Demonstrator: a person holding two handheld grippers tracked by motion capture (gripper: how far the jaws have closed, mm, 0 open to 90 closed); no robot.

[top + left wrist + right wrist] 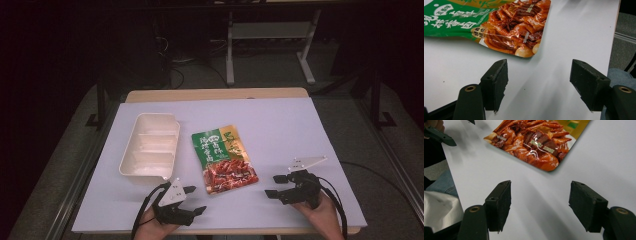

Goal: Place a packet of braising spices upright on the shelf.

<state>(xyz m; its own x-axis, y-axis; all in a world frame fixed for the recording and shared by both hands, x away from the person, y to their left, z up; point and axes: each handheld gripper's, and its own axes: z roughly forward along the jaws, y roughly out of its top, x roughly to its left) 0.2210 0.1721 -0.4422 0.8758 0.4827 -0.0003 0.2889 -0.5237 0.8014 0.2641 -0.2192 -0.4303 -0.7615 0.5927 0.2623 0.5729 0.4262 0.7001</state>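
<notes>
Both claws stand wide open with nothing between their pads. The left claw sits at the lower middle of the high view, the right claw at the lower right. Between them and a little farther up the white worktop lies the flat snack pouch, its long axis running up-frame, tilted slightly left. Its lower corner looks closer to the left claw. Upper left sits an empty divided tray.
</notes>
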